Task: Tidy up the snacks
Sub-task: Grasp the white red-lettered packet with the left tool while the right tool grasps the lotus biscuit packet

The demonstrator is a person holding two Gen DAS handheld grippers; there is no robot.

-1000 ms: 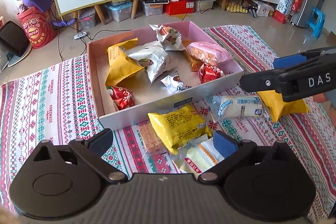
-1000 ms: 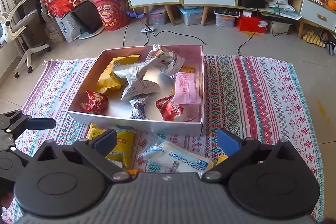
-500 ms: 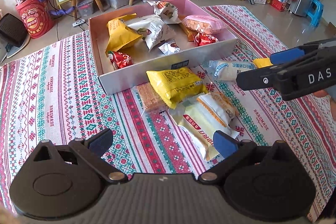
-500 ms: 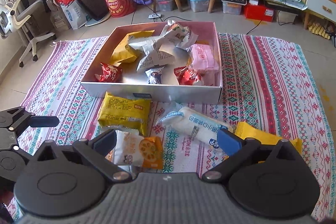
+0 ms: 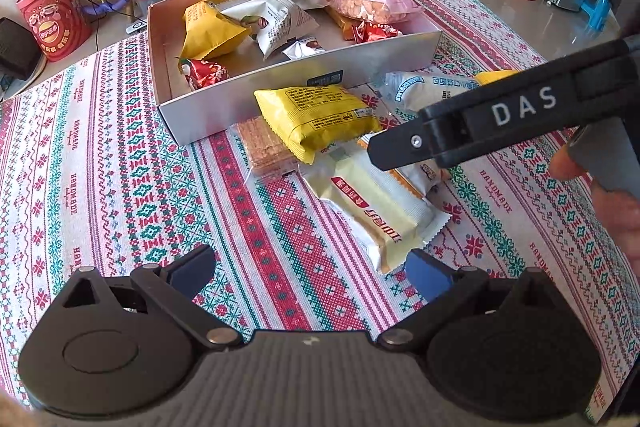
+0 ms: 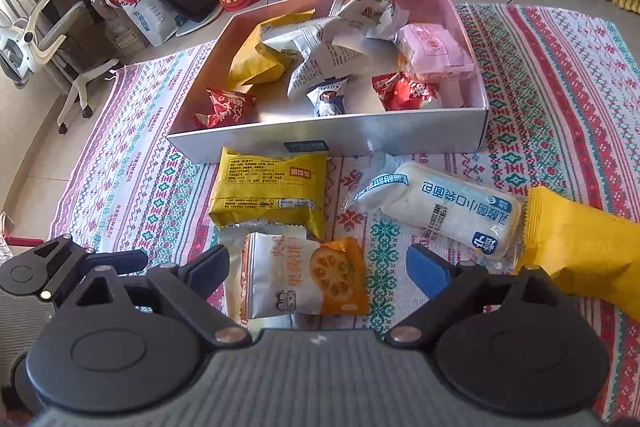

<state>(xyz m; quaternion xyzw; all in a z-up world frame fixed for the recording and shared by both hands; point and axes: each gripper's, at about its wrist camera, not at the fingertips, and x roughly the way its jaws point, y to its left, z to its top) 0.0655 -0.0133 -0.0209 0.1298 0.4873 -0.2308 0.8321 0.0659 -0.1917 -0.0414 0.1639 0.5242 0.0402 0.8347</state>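
Right gripper [image 6: 318, 267]: black two-finger tool with blue pads, pitched steeply down over the cloth; jaws wide apart and closing. Between them, untouched by either pad, lies a silver-and-orange foil snack packet with a lotus-root picture [image 6: 306, 281].

Left gripper [image 5: 310, 269]: same black build, also angled steeply down; jaws wide apart, holding nothing, bare cloth between them. The corner of a cream-and-orange flat biscuit packet [image 5: 384, 215] lies just beside its right pad.

A person's fingers [image 5: 612, 195] wrap the right tool's grey handle at the edge of the left view.

Loose snacks on the red, green and white patterned woven cloth [image 5: 100, 155]: yellow square foil packet [image 6: 270, 195], white-and-blue bread roll in clear wrap [image 6: 448, 211], and large yellow foil bag [image 6: 580, 247], all near the box front.

Shallow rectangular cardboard box, silver outside and pink inside [image 6: 384, 137]: rests on the cloth beyond the loose packets and holds a heap of yellow, white, pink and red packets.
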